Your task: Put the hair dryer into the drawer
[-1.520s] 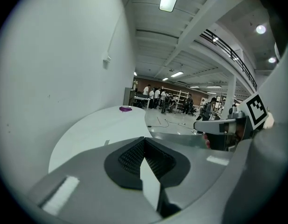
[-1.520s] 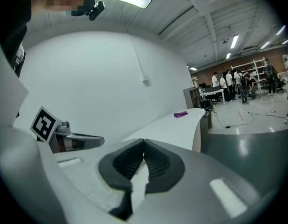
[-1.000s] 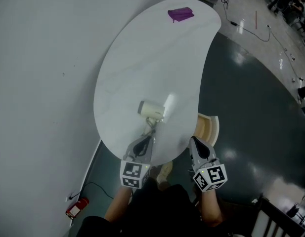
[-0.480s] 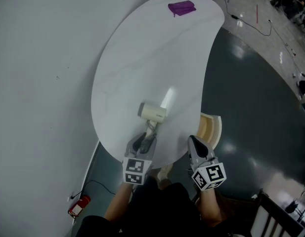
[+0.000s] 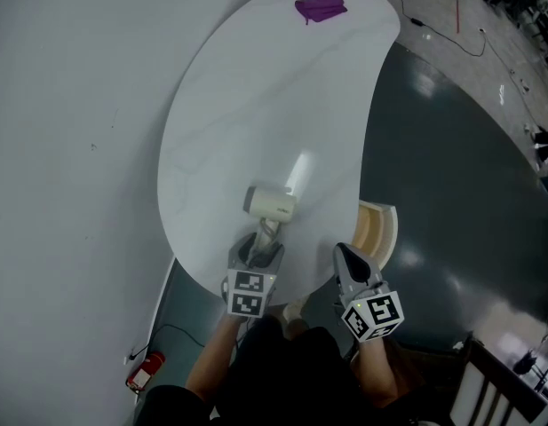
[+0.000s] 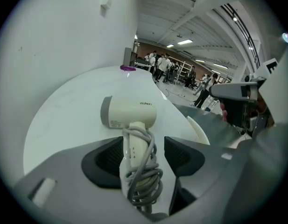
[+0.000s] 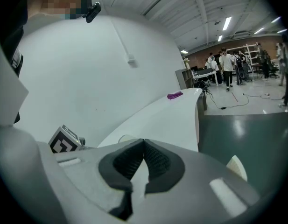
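The task is barely begun: the hair dryer lies on the white surface, not in the drawer, which seems to stand open at the surface's edge. The left gripper has just been opening its jaws. They are spread either side of the handle without pressing it. The right gripper has its jaws pressed together on nothing. Print on the dryer's barrel is too small to read.

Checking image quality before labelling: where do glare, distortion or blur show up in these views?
Head view: a bright glare streak on the table beside the dryer, and lamp reflections on the dark floor. Left gripper view: strong fisheye bend, black corners, dryer sharp. Right gripper view: the same fisheye bend and black corners, plus an added mosaic patch at top left.
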A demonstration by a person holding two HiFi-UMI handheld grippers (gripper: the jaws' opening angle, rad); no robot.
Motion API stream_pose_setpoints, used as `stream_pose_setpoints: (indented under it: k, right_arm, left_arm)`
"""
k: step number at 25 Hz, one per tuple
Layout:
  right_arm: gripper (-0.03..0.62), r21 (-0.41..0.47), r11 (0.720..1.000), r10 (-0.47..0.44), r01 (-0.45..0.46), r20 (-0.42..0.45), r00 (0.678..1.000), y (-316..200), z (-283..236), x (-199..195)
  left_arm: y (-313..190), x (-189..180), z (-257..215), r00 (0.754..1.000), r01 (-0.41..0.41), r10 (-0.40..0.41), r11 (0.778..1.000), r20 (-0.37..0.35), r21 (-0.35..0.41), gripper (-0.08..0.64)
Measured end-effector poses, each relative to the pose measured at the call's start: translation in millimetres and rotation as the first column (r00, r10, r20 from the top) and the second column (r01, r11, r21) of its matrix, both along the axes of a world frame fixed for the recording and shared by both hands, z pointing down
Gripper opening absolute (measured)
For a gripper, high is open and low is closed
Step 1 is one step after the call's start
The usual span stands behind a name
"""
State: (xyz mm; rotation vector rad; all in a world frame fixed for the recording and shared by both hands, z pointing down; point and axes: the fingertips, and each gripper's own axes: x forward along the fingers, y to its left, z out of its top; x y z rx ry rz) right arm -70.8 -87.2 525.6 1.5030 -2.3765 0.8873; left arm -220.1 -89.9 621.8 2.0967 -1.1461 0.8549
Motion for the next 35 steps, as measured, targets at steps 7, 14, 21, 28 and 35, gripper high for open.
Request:
stream_pose_setpoints:
  k: [7,14,21,28,35]
  right_arm:
    - [0.003,-0.005,1.0,0.014,-0.014,-0.004,1.0,1,1,5]
    - [0.003,-0.009,0.999,0.034,-0.034,-0.008,0.999,5,1,9]
    - [0.003,-0.008,0.999,0.054,-0.054,-0.017,0.998,9,-3,15]
    - [0.003,-0.003,0.998,0.055,-0.056,-0.055,0.997,11,5,10]
    - [0.003,-0.012,0.998,0.063,-0.064,-0.056,0.996,16,4,4]
  left_arm:
    - [-3,2,21,1.0,-0.003,0.004,0.999,0.023,-0.039,0.293]
    - [0,2,41,1.0,0.014,-0.013,0.993,0.005,-0.116,0.295]
    - [0,6,40,1.0,-0.009,0.01,0.997,0.01,-0.077,0.281]
    - [-1,8,41,0.999,-0.041,0.04,0.997,-0.021,-0.06,0.272]
    - [-1,8,40,1.0,-0.021,0.02,0.999,-0.013,-0.035,0.272]
